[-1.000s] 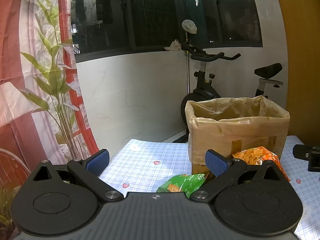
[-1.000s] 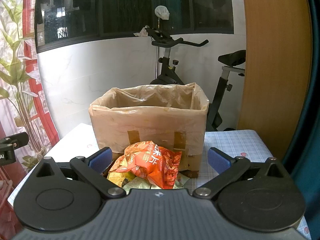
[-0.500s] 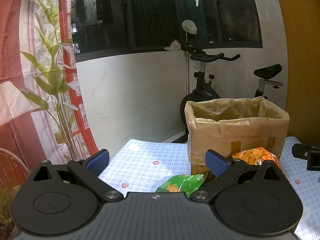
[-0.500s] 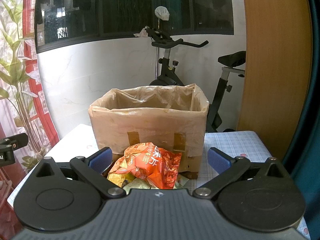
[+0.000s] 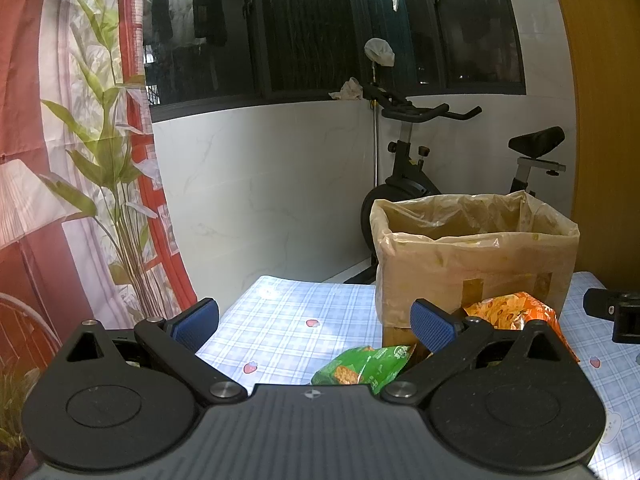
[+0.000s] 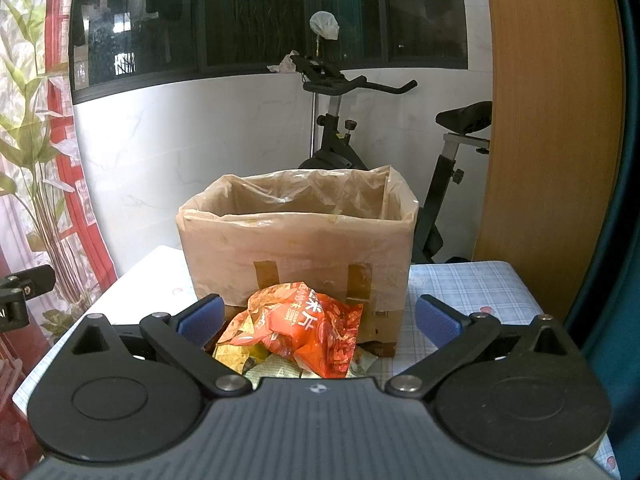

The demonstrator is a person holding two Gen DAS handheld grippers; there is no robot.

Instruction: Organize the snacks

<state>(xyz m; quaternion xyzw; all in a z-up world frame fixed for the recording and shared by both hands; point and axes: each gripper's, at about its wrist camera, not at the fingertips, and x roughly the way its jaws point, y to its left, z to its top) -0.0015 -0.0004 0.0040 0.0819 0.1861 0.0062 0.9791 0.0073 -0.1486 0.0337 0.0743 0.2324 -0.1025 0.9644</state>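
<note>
A cardboard box [image 6: 296, 256] lined with a plastic bag stands open on the table; it also shows in the left wrist view [image 5: 472, 268]. Several snack packets lie in a pile before it. An orange-red packet [image 6: 308, 328] lies on top, with yellowish packets [image 6: 240, 354] under it. In the left wrist view I see a green packet [image 5: 362, 366] and the orange packet [image 5: 510, 312]. My right gripper [image 6: 319, 318] is open and empty, just short of the pile. My left gripper [image 5: 314, 324] is open and empty, left of the box.
The table [image 5: 288, 328] has a blue checked cloth. An exercise bike [image 6: 340, 136] stands behind the box by the white wall. A wooden panel [image 6: 552, 120] is at the right. A curtain with plant print [image 5: 80, 160] hangs at the left. The other gripper [image 5: 616, 312] shows at the right edge.
The right gripper has edged slightly closer to the snack pile. The left gripper has hardly moved.
</note>
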